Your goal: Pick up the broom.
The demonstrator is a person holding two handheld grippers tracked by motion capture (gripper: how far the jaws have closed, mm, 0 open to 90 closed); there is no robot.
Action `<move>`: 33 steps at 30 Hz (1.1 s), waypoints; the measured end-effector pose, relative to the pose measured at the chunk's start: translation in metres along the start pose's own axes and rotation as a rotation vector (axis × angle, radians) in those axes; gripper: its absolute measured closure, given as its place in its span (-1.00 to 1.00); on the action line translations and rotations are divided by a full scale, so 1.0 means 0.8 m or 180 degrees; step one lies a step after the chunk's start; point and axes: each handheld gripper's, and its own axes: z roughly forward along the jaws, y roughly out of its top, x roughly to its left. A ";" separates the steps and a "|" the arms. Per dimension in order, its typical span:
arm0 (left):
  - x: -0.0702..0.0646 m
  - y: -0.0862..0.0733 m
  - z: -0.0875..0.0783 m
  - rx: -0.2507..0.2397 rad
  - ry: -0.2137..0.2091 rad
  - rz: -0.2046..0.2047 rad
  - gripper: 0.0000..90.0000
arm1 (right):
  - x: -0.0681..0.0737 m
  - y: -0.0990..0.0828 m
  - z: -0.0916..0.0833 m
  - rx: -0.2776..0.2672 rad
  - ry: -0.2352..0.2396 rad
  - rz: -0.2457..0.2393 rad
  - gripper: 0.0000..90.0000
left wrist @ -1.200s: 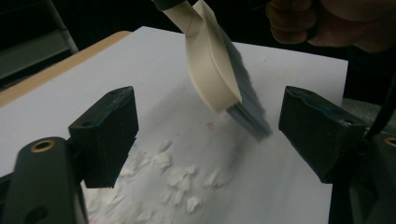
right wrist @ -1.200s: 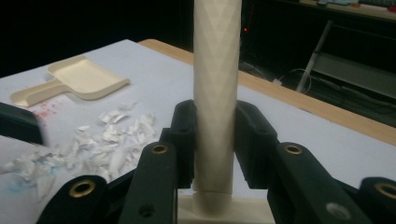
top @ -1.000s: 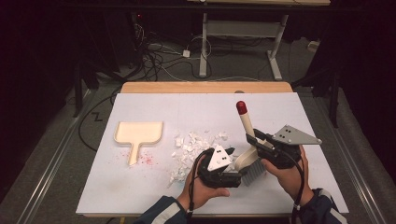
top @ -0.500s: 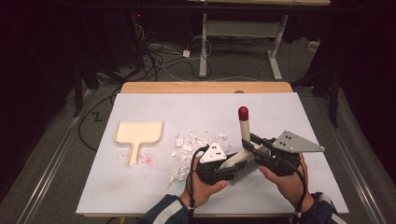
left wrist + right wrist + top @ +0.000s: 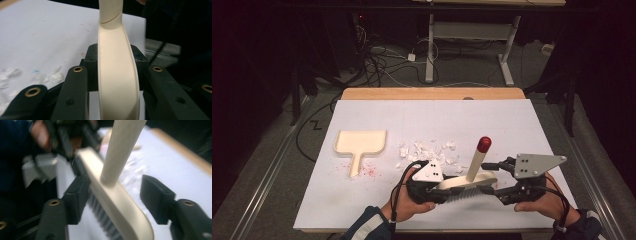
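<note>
White table [image 5: 362, 210], brush [image 5: 464, 181] clamped in left fingers [image 5: 75, 100], right fingers [image 5: 156, 197] open.

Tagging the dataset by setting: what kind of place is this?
Likely a lab or recording workspace, not a home: a white board-topped table set up as a test surface, tangled black cables on the grey floor behind it, and a metal-framed workbench against a dark backdrop.

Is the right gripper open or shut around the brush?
Open. In the right gripper view, the right gripper has just been opening: the brush lies between its jaws, with a clear gap to one pad.
</note>
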 end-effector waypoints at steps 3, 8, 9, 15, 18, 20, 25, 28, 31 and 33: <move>-0.009 0.003 0.002 0.0054 -0.0154 0.0162 0.44 | 0.004 -0.008 0.016 0.0256 0.0138 -0.0141 -0.15; -0.017 0.006 0.001 0.0059 -0.0291 0.0319 0.44 | 0.010 -0.018 0.039 0.0390 0.0563 -0.0234 0.10; -0.017 0.006 0.001 0.0083 -0.0283 0.0326 0.44 | 0.011 -0.019 0.041 0.0389 0.0605 -0.0262 0.18; -0.012 0.000 -0.003 0.0053 -0.0056 0.0286 0.20 | 0.016 -0.023 0.052 0.0374 0.0654 -0.0287 0.51; -0.010 -0.004 -0.014 0.0034 0.0194 0.0214 0.01 | 0.014 -0.023 0.054 0.0386 0.0484 -0.0293 0.51; -0.010 -0.008 -0.026 -0.0024 0.0379 0.0175 -0.21 | 0.012 -0.023 0.051 0.0337 0.0382 -0.0246 0.51; -0.010 -0.028 -0.056 -0.0019 0.1015 0.0216 -0.58 | 0.003 -0.022 0.039 0.0198 0.0164 -0.0104 0.51; -0.003 -0.065 -0.091 -0.0127 0.1526 0.0005 -0.61 | -0.006 -0.023 0.031 0.0169 -0.0113 -0.0022 0.51; -0.005 -0.094 -0.110 -0.0016 0.2038 -0.0064 -0.62 | -0.013 -0.024 0.026 0.0124 -0.0232 0.0063 0.51; -0.006 -0.114 -0.117 0.0096 0.2357 -0.0144 -0.64 | -0.018 -0.024 0.024 0.0102 -0.0294 0.0141 0.51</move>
